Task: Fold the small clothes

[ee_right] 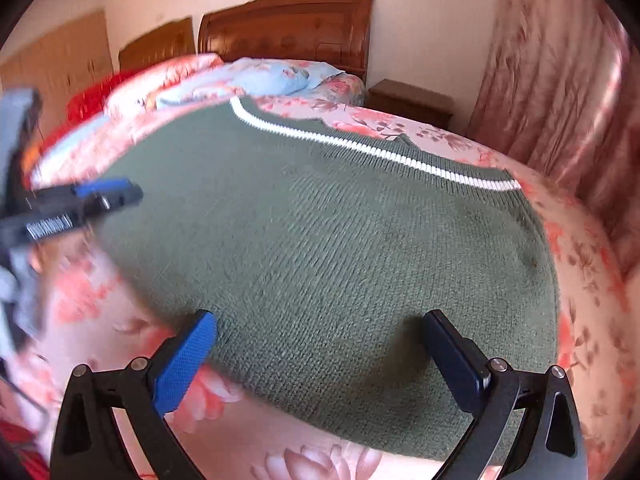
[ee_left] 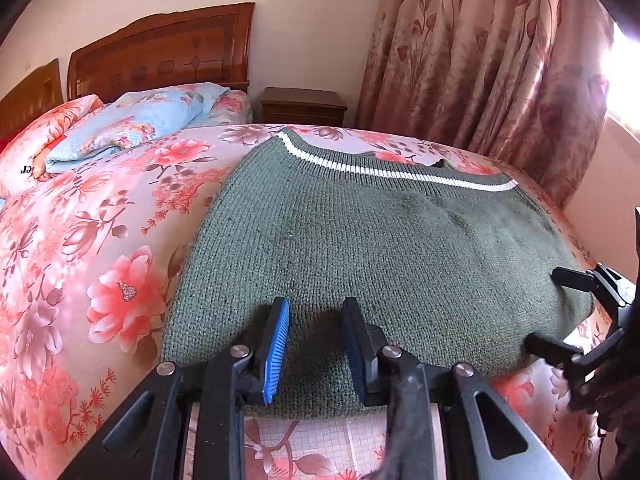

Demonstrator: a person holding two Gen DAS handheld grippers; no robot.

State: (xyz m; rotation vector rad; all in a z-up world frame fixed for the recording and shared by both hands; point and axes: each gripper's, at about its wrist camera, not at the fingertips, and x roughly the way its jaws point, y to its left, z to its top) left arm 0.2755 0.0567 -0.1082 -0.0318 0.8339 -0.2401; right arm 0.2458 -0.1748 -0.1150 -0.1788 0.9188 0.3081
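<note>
Presently the bed [ee_left: 80, 240], under a floral sheet, carries a green knitted sweater [ee_left: 360, 240] spread flat, its white-striped hem toward the wooden headboard [ee_left: 160, 52]. Folded quilts [ee_left: 132, 120] lie between the sweater and the headboard. The right gripper [ee_right: 320, 356] stands wide open over the sweater's near edge, pads clear of the knit. The left gripper [ee_left: 316, 344] is narrowly parted over that same edge, holding nothing; contact with the knit cannot be told.
</note>
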